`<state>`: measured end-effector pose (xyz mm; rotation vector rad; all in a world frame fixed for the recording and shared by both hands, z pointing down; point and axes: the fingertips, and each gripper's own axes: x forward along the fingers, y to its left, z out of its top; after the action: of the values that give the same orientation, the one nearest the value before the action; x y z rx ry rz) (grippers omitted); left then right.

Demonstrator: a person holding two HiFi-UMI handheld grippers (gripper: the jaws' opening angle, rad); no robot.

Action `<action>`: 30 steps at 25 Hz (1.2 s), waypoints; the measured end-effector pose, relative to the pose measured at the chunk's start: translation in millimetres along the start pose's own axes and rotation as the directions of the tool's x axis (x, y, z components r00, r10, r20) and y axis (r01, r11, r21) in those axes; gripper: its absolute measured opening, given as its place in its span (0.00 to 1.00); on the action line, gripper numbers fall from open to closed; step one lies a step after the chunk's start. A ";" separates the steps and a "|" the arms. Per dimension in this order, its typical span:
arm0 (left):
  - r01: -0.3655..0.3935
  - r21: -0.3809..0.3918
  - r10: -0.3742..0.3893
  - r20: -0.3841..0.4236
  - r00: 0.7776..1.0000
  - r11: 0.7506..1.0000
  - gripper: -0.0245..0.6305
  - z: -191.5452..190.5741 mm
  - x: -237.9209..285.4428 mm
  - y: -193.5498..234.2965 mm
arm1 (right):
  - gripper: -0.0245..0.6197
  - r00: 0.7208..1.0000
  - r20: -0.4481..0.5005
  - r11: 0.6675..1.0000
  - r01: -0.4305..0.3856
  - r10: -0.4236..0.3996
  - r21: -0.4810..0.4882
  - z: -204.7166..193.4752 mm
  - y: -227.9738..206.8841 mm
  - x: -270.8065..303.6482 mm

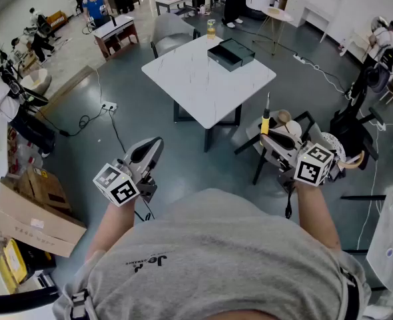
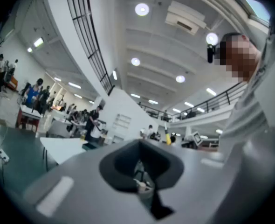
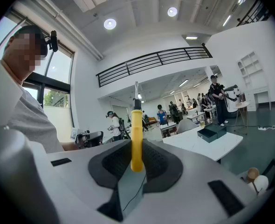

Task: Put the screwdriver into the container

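Note:
A yellow-handled screwdriver [image 1: 266,120] stands upright in my right gripper [image 1: 272,139], its thin metal shaft pointing up. In the right gripper view the pads are shut on the lower end of the yellow handle [image 3: 136,139], and the right gripper [image 3: 136,166] points toward the room. The black open container [image 1: 230,52] sits on the far corner of a white table [image 1: 196,89], well ahead of both grippers; it also shows as the container [image 3: 212,133] in the right gripper view. My left gripper [image 1: 151,151] hangs low at the left, jaws together with nothing between them.
A bottle [image 1: 211,29] stands at the table's far edge near a grey chair [image 1: 172,29]. A dark chair with round objects [image 1: 286,122] is just below my right gripper. Cardboard boxes [image 1: 30,212] lie at the left, and a power strip [image 1: 108,106] with cables is on the floor. People work at the back.

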<state>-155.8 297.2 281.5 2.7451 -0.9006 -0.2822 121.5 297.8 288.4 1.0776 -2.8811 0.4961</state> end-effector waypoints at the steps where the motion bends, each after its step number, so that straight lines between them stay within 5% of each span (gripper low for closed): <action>1: -0.001 0.000 0.001 0.001 1.000 1.000 0.04 0.4 0.3 0.3 | 0.15 1.000 0.001 1.000 -0.002 0.002 -0.004 0.0 -1.4 0.0; 30: -0.011 -0.005 0.011 0.007 1.000 1.000 0.04 -10.8 35.1 -17.2 | 0.15 0.996 0.057 0.996 -0.068 0.065 0.052 7.7 -27.6 -24.4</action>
<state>-115.7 291.3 283.1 2.7352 -0.9158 -0.2912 158.5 291.3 285.7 1.0214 -2.9760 0.5588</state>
